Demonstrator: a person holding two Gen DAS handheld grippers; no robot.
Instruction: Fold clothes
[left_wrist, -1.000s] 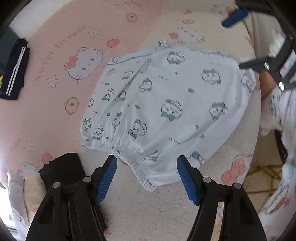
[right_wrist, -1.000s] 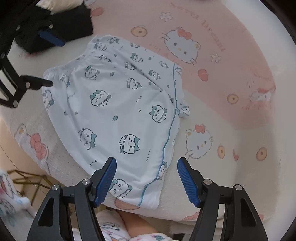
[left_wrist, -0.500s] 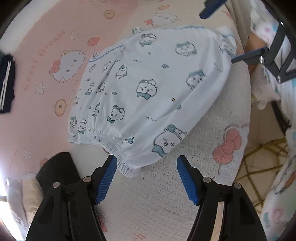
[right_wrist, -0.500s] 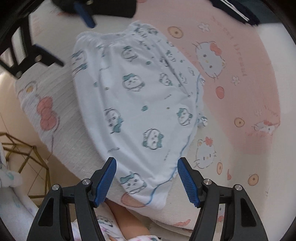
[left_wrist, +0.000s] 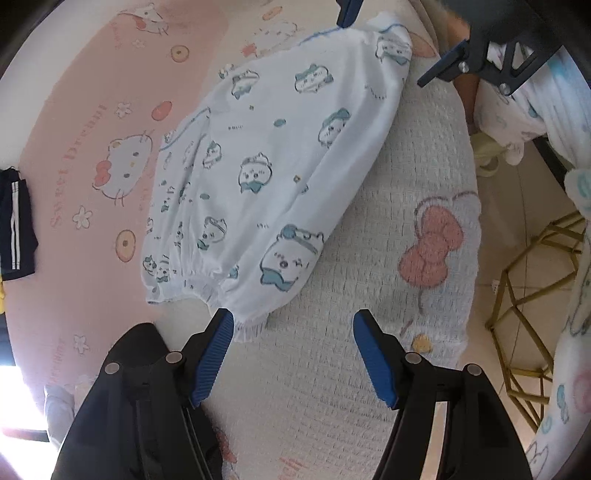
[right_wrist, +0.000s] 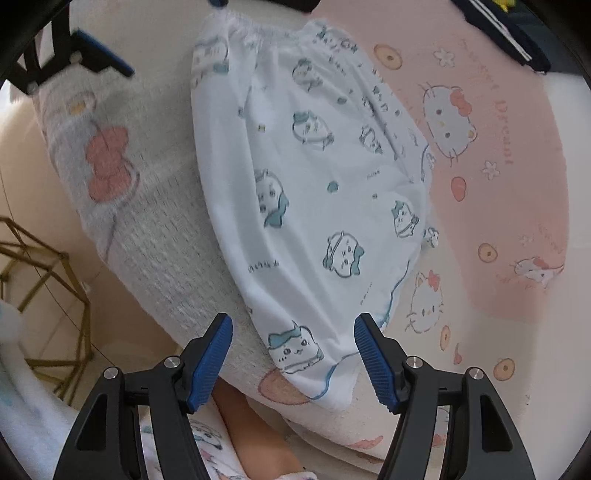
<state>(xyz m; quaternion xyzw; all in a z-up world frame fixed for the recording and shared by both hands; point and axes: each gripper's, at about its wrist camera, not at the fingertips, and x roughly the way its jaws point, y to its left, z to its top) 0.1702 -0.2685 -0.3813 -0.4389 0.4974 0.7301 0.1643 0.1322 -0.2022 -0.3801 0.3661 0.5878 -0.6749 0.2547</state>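
White shorts (left_wrist: 266, 177) with a blue cartoon print lie flat on the pink and cream bedspread (left_wrist: 85, 155). Their gathered waistband (left_wrist: 207, 284) ends just ahead of my left gripper (left_wrist: 293, 354), which hovers open with its left fingertip by the waistband's corner. In the right wrist view the shorts (right_wrist: 314, 203) stretch away from me. Their blue-trimmed leg hem (right_wrist: 332, 376) lies under my open right gripper (right_wrist: 293, 354). Neither pair of pads presses the cloth. Each gripper shows in the other's view: the right gripper (left_wrist: 397, 37), the left gripper (right_wrist: 162, 29).
A folded navy garment (left_wrist: 14, 225) with white stripes lies on the far side of the bed, also the navy garment (right_wrist: 506, 33). A black bundle (left_wrist: 136, 336) sits by my left gripper. The bed edge drops to a tiled floor with a gold wire frame (left_wrist: 535, 295). A person's patterned sleeve (left_wrist: 517, 118) is close.
Both grippers have sunk closer to the shorts and rolled, so the garment looks turned in both views. The shorts have stayed put, and both jaws have kept the same width.
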